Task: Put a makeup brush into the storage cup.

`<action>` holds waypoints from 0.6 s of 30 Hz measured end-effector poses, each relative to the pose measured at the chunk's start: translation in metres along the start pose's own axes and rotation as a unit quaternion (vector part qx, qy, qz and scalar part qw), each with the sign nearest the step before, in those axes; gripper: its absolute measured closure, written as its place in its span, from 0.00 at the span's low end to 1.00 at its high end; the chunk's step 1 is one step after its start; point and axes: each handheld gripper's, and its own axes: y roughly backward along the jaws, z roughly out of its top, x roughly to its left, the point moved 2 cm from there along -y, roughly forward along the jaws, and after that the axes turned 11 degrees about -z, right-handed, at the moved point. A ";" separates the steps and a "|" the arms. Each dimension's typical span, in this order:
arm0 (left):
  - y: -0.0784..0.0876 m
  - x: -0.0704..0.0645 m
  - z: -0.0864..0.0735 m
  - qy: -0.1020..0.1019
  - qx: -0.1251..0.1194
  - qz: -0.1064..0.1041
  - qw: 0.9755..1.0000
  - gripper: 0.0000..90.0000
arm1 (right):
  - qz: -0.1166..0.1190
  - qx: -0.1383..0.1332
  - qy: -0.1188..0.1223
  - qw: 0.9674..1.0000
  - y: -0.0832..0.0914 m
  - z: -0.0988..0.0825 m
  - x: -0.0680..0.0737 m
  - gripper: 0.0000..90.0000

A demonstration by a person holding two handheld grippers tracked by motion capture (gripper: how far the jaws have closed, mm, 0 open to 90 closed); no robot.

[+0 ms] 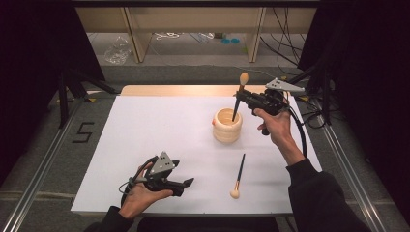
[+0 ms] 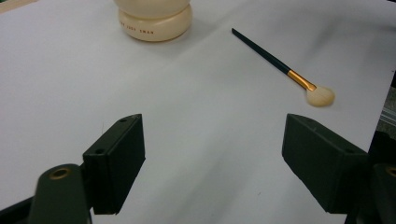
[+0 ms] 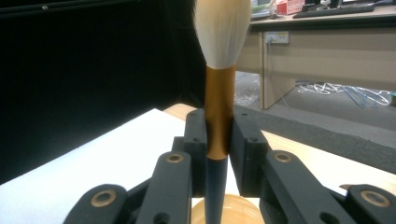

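right hand-held gripper (image 1: 243,98): clenched on the brush (image 1: 238,98), jaws pinching the gold ferrule (image 3: 219,116) from both sides
held brush: near upright, bristles (image 3: 222,30) above the jaws, dark handle (image 3: 215,189) running down below them
handle tip: inside the mouth of the cream holder (image 1: 227,125), which sits directly beneath this hand-held gripper
left hand-held gripper (image 1: 186,184): released, jaws wide apart with bare white surface (image 2: 196,121) between them, nothing gripped
left position: low over the near part of the surface, held in the person's left hand (image 1: 140,193)
second brush (image 1: 238,177): flat on the surface, ahead and to the right of the left hand-held gripper, well apart from it, bristle end nearer the near edge
holder vs left hand-held gripper: farther ahead, beyond the second brush's handle tip
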 end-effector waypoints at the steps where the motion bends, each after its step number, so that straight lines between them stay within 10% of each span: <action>1: 0.000 0.000 0.000 0.000 0.000 -0.001 1.000 0.24 | -0.001 0.000 0.000 1.000 -0.001 -0.001 -0.001 0.87; 18: 0.002 0.001 0.000 -0.002 0.007 -0.003 1.000 0.24 | -0.009 0.017 0.003 1.000 -0.017 -0.014 -0.002 0.87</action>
